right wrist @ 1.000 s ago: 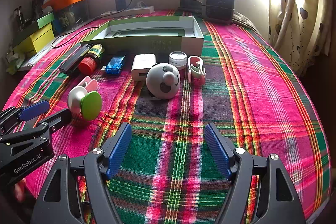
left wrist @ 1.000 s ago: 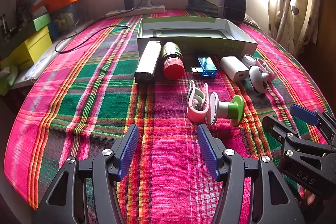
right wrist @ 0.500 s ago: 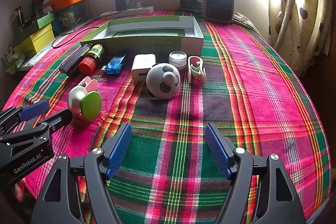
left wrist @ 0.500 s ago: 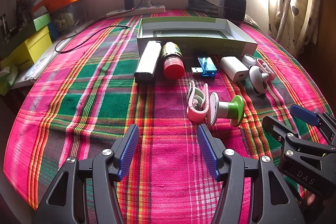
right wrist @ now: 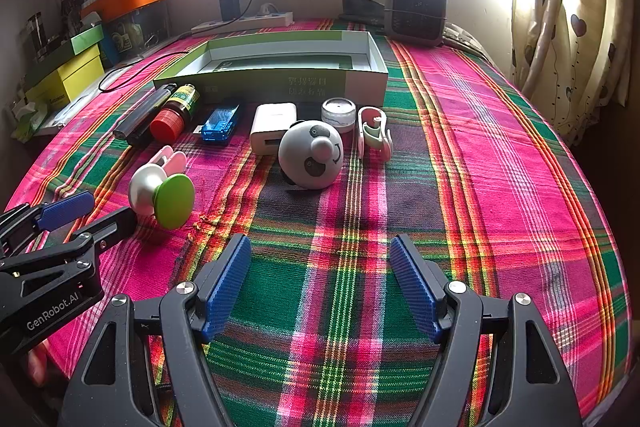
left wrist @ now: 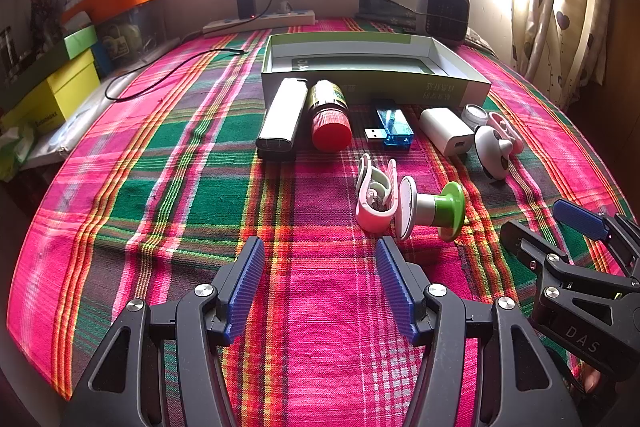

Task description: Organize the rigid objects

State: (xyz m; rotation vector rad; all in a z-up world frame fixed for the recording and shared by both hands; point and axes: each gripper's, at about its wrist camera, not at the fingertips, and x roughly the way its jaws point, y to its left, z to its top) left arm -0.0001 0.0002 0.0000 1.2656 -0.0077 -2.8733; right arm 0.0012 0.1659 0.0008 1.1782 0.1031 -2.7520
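Note:
A shallow green and white box (left wrist: 374, 83) (right wrist: 276, 83) lies open at the back of the plaid cloth. In front of it sit a silver bar (left wrist: 282, 117), a red-capped bottle (left wrist: 329, 115) (right wrist: 174, 115), a blue USB stick (left wrist: 392, 125) (right wrist: 220, 125), a white charger (left wrist: 446, 131) (right wrist: 272, 127), a small round jar (right wrist: 338, 111), a panda ball (right wrist: 311, 155) (left wrist: 492, 151) and a pink clip (right wrist: 374, 133). Nearer lie another pink clip (left wrist: 376, 199) and a green and white spool (left wrist: 434, 205) (right wrist: 162, 193). My left gripper (left wrist: 320, 287) and right gripper (right wrist: 320, 283) both hover open and hold nothing.
A power strip (left wrist: 260, 21) with a plugged charger and a black cable (left wrist: 168, 67) lies at the back. A small heater (right wrist: 416, 11) stands at the back right. Yellow and green boxes (left wrist: 52, 87) stack along the left edge. Curtains (right wrist: 568, 27) hang on the right.

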